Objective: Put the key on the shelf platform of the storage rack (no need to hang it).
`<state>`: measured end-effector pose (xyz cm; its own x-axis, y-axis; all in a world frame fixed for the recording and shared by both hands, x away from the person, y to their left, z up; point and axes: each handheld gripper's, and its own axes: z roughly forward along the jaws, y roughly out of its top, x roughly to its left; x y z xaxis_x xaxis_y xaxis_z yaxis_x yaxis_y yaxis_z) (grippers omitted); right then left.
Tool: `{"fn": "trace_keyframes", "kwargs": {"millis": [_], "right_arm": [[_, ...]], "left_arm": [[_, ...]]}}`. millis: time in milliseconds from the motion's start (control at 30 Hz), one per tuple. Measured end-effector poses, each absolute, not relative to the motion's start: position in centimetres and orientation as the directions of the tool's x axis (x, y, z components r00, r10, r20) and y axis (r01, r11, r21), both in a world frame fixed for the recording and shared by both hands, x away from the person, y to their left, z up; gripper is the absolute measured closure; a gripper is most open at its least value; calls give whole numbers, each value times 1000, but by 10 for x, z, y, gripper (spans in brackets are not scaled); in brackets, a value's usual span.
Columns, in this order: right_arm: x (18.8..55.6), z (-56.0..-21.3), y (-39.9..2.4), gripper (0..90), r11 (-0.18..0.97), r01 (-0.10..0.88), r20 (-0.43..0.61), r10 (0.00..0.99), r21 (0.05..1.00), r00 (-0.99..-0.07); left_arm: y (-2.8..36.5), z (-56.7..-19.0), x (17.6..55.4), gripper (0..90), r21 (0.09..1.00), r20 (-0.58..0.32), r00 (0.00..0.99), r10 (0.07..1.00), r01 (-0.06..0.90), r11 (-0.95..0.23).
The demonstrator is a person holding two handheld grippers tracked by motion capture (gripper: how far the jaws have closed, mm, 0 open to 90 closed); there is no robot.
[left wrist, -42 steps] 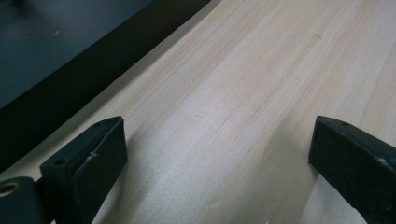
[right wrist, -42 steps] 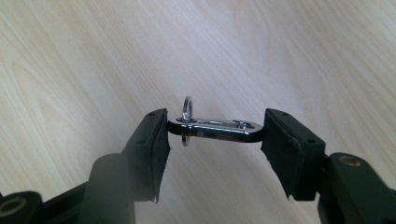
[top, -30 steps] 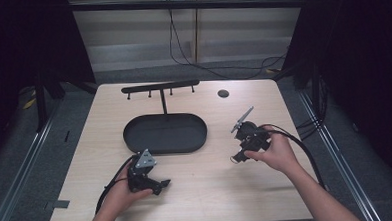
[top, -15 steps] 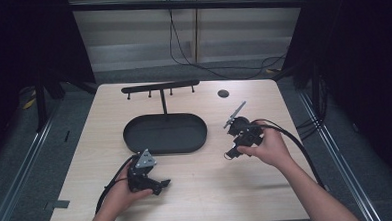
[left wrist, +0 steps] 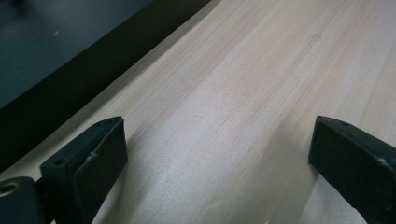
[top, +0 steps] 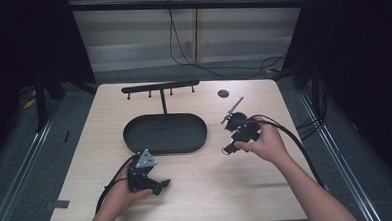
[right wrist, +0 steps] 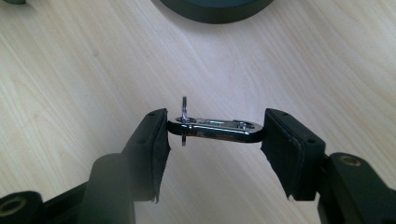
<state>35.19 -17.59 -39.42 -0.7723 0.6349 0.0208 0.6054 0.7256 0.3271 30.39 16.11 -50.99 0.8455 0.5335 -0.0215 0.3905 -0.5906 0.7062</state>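
As we are looking from the high view, our right gripper (top: 230,118) is lifting a small shiny metal clasp beside the black oval tray (top: 165,133), nearer it than a second ago; the left gripper (top: 159,183) is resting on the pale wooden bench (top: 207,190). Left gripper view: jaws are gaping, empty. Right gripper view: jaws are pinching the clasp (right wrist: 215,130) endwise, probably for carrying.

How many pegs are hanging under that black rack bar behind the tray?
4, spaced along the rack bar in the high view: one near its left end, two flanking the post, one near its right end. None seems hidden.
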Motion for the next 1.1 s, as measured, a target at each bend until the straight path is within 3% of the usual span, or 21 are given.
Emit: {"fn": "trace_keyframes", "kwargs": {"millis": [1100], "right_arm": [[370, -380, -158, 418, 723, 606, 14, 639, 333, -769]], "left_arm": [[161, -510, 304, 40, 707, -23, 846, 533, 391, -589]]}}
